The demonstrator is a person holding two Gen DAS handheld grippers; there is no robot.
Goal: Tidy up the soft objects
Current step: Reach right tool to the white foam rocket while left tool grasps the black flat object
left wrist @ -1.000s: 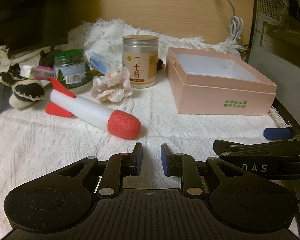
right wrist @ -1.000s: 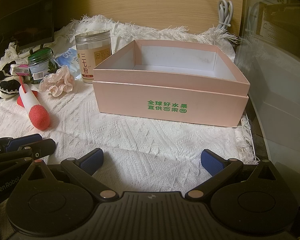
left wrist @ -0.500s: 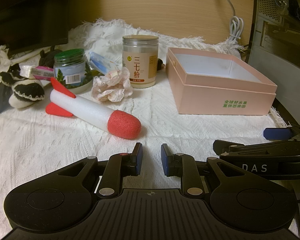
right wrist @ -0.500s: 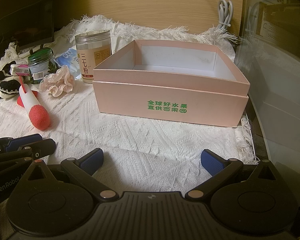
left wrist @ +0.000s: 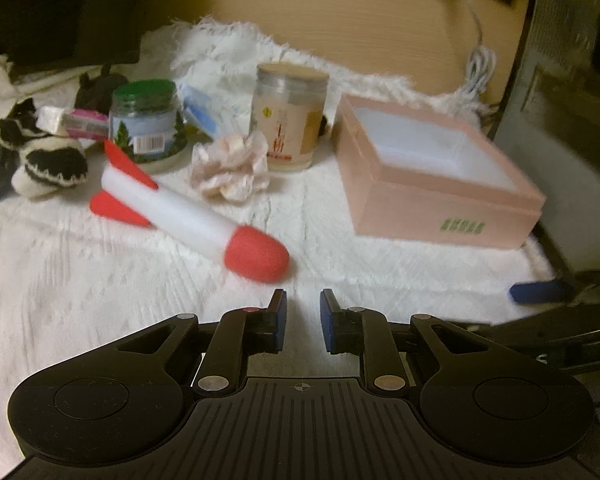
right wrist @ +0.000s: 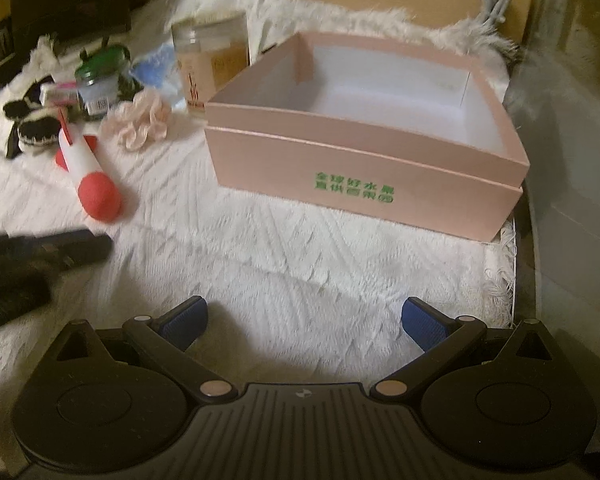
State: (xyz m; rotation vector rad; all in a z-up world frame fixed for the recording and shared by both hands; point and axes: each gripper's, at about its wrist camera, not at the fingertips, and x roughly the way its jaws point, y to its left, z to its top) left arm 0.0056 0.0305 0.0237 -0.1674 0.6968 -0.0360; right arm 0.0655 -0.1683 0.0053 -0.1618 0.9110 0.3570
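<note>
A white foam rocket with red nose and fins (left wrist: 188, 204) lies on the white cloth, also in the right wrist view (right wrist: 85, 168). A pink scrunchie (left wrist: 232, 168) (right wrist: 140, 120) lies behind it. A black-and-white plush (left wrist: 46, 162) (right wrist: 30, 130) sits at far left. An open, empty pink box (left wrist: 440, 200) (right wrist: 364, 184) stands at right. My left gripper (left wrist: 303, 320) is nearly shut and empty, just short of the rocket's nose. My right gripper (right wrist: 303, 322) is wide open and empty, in front of the box.
A green-lidded jar (left wrist: 146, 122) and a tall tan-lidded jar (left wrist: 288, 116) stand behind the soft things. A small pink packet (left wrist: 74, 122) and a blue packet (left wrist: 198, 114) lie near them. A wooden wall is behind; a white cable (left wrist: 480, 68) hangs at right.
Both grippers have lifted and shifted, and the views are motion-blurred. The left one has neared the rocket's nose. Jaw openings are unchanged.
</note>
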